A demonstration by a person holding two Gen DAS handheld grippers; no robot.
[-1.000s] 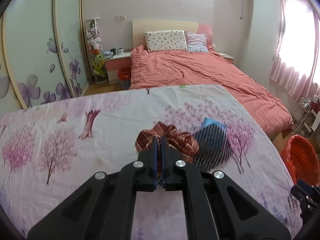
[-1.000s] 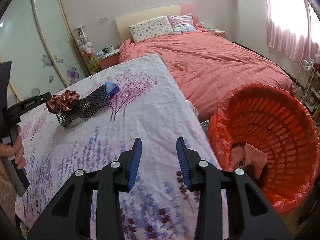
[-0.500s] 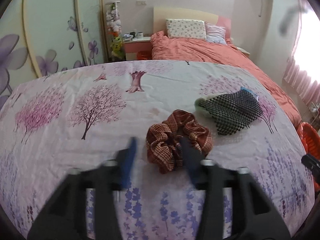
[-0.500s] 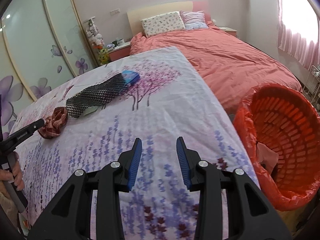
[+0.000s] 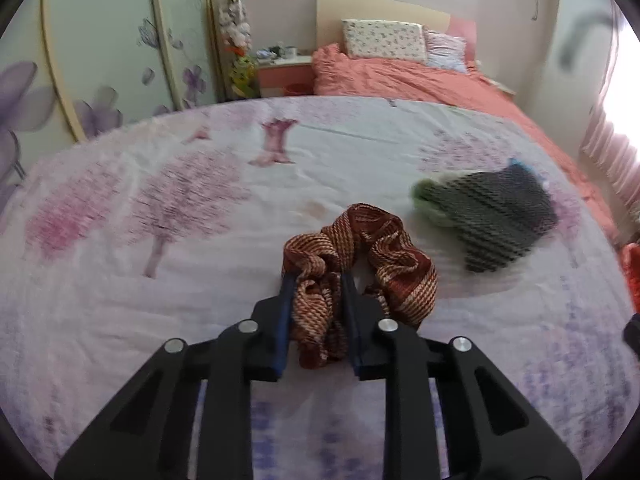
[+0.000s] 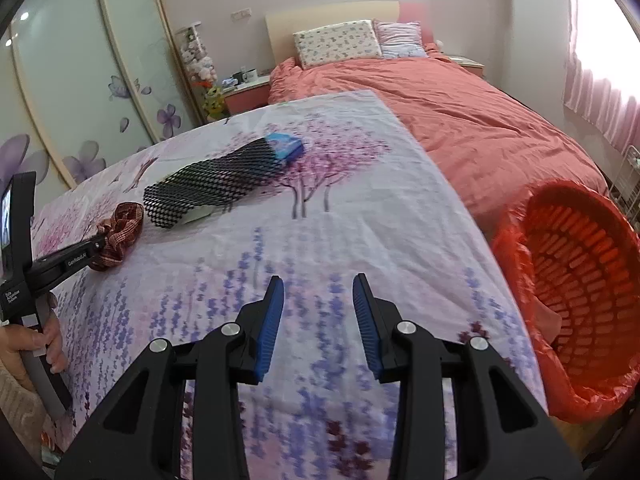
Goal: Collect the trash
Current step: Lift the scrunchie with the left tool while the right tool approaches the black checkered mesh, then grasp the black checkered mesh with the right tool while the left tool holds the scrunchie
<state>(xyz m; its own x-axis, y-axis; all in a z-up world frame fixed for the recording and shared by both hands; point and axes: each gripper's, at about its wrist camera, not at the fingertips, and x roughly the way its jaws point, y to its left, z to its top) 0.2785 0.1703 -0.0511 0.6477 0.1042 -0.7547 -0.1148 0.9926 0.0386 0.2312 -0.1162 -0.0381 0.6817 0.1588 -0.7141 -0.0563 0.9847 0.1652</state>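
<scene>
Scrunchie (image 5: pixel 360 264), brown-red and striped, lies on the floral-sheeted surface (image 5: pixel 160 280), with the left tool (image 5: pixel 316 280) set astride its near fold, jaws partly closed around the fabric but, as far as the view shows, not yet pinching it. A black mesh sleeve (image 5: pixel 500 216) rests just to the right, apart from the scrunchie. The right tool (image 6: pixel 318 286) hovers released over the surface, holding nothing, near the orange basket (image 6: pixel 580 280) at the surface's right edge. Judged risks: a shallow bite on one loose fold may let the soft fabric slip free during the carry; closing too low may catch the sheet and drag it.
</scene>
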